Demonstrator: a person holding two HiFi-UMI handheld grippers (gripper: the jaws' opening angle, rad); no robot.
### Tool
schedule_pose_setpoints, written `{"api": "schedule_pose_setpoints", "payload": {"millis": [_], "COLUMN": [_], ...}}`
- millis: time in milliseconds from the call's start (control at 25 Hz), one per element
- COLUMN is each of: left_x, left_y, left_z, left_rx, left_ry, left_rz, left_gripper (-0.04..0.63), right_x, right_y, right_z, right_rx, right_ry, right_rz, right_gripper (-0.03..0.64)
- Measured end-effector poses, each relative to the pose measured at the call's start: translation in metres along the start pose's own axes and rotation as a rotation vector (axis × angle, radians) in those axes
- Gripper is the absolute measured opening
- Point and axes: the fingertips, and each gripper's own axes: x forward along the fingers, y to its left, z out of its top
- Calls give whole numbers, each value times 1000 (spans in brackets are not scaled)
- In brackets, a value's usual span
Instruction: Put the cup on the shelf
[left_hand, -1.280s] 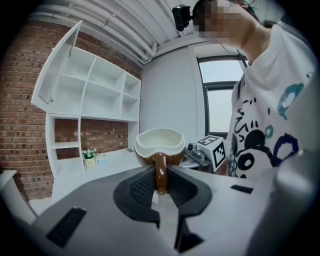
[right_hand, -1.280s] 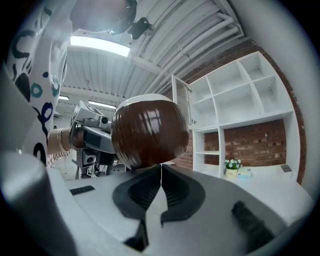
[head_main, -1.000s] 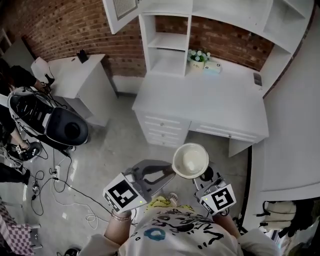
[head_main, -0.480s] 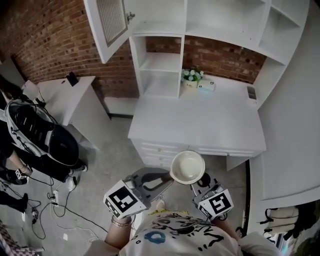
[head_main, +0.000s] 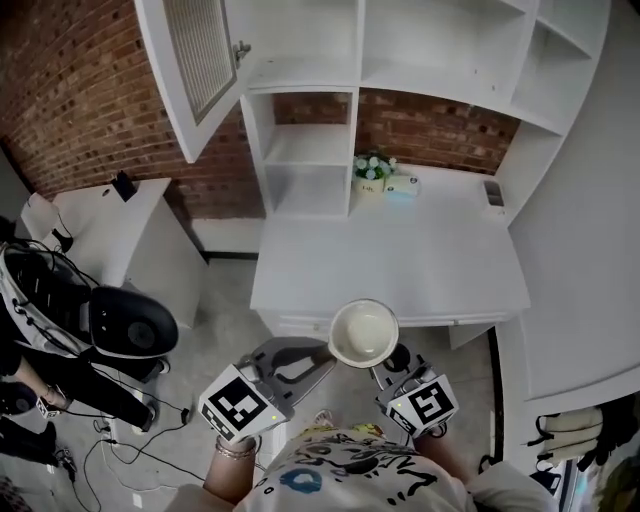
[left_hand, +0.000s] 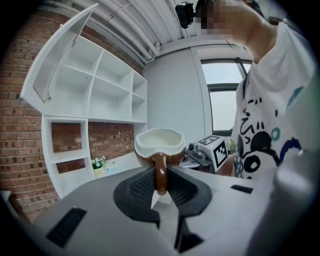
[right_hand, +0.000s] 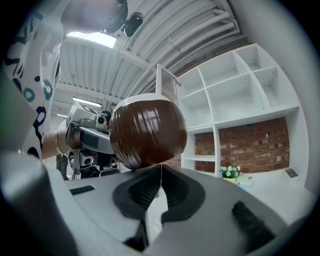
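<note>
The cup (head_main: 364, 332) is brown outside and cream inside. It hangs in the air just before the white desk's front edge. My left gripper (head_main: 325, 356) is shut on its brown handle; in the left gripper view the handle of the cup (left_hand: 159, 144) stands upright between the closed pads of the gripper (left_hand: 160, 182). My right gripper (head_main: 392, 362) is just right of the cup, jaws shut with nothing between them. In the right gripper view the cup's round brown wall (right_hand: 147, 132) fills the space just past the gripper's tips (right_hand: 161, 172). The white shelf unit (head_main: 300, 150) stands at the desk's back.
A white desk (head_main: 430, 260) carries a small flower pot (head_main: 370, 170), a pale box (head_main: 403, 184) and a small dark device (head_main: 492, 194). A cabinet door (head_main: 190, 70) hangs open at upper left. A side table (head_main: 125, 215) and a black chair (head_main: 90, 310) with cables stand left.
Desk and shelves have slid down and nearer in the head view as I came closer. The cup stays held in the left gripper; the right gripper stays beside it.
</note>
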Motion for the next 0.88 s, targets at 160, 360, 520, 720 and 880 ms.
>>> {"api": "schedule_pose_setpoints", "payload": {"millis": [160, 360, 520, 720, 880], "left_x": [6, 14, 25, 41, 55], "left_y": [18, 44, 68, 96, 130], "left_z": [4, 10, 15, 30, 46], "left_rx": [-2, -12, -16, 18, 20], "left_ry": [-6, -21, -31, -40, -42], "left_rz": [2, 30, 63, 115, 147], "left_gripper": [57, 57, 57, 57, 57], "right_x": [15, 35, 56, 79, 107], "right_y": [-14, -32, -53, -81, -110], "right_z": [4, 10, 15, 25, 39], "right_rx": [-9, -24, -47, -55, -63], "right_ry": [-1, -3, -4, -17, -17], "right_rz": [-17, -24, -7, 37, 66], "right_gripper": [28, 28, 28, 28, 28]}}
